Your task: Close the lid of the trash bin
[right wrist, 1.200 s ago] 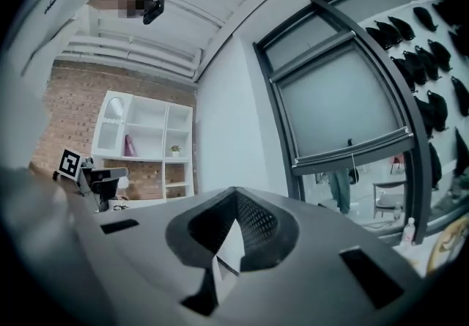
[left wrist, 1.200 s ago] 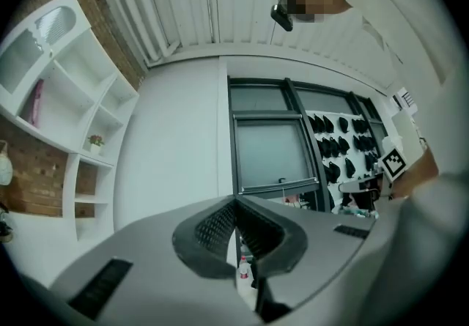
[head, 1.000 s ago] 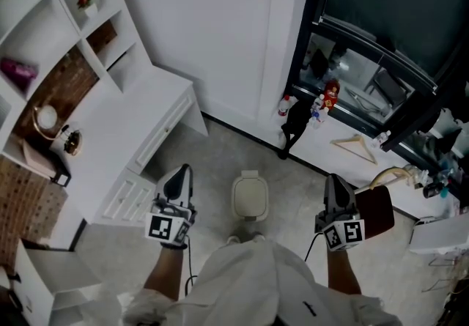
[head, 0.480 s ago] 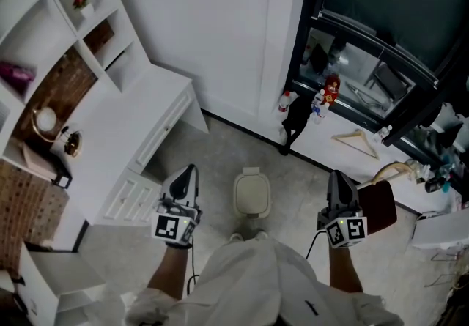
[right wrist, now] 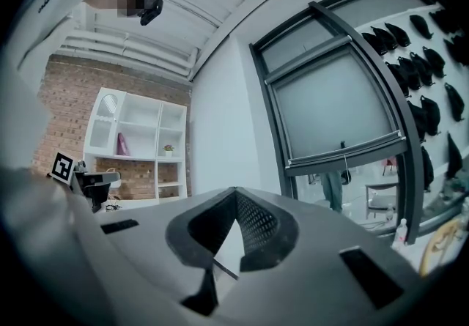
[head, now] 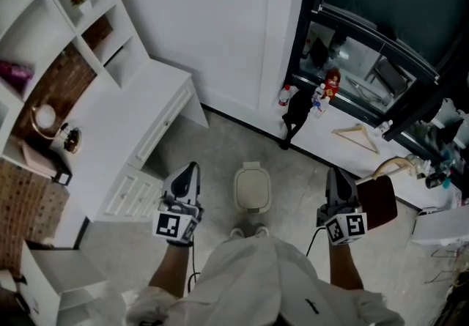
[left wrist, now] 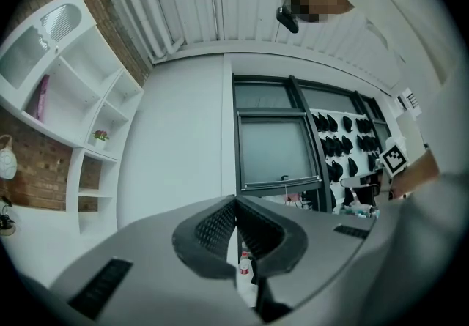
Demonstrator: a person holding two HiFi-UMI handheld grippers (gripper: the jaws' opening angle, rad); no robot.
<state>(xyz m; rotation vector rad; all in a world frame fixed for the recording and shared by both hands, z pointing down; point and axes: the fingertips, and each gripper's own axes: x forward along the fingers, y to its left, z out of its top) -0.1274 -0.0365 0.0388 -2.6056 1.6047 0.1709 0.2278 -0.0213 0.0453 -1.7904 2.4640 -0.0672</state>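
Trash bin (head: 252,207) stands on the floor (head: 220,145) between the two tools, touched by neither. Seen from above, its lid (head: 252,187) looks to lie flat down, so the closing seems done and nothing looks left to do. Left tool (head: 190,169) and right tool (head: 333,172) hang at either side, jaws pressed together on nothing

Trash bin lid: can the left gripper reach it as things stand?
Probably yes. Only floor shows between the left gripper and the trash bin beside it; the gripper, shut and empty, would need lowering.
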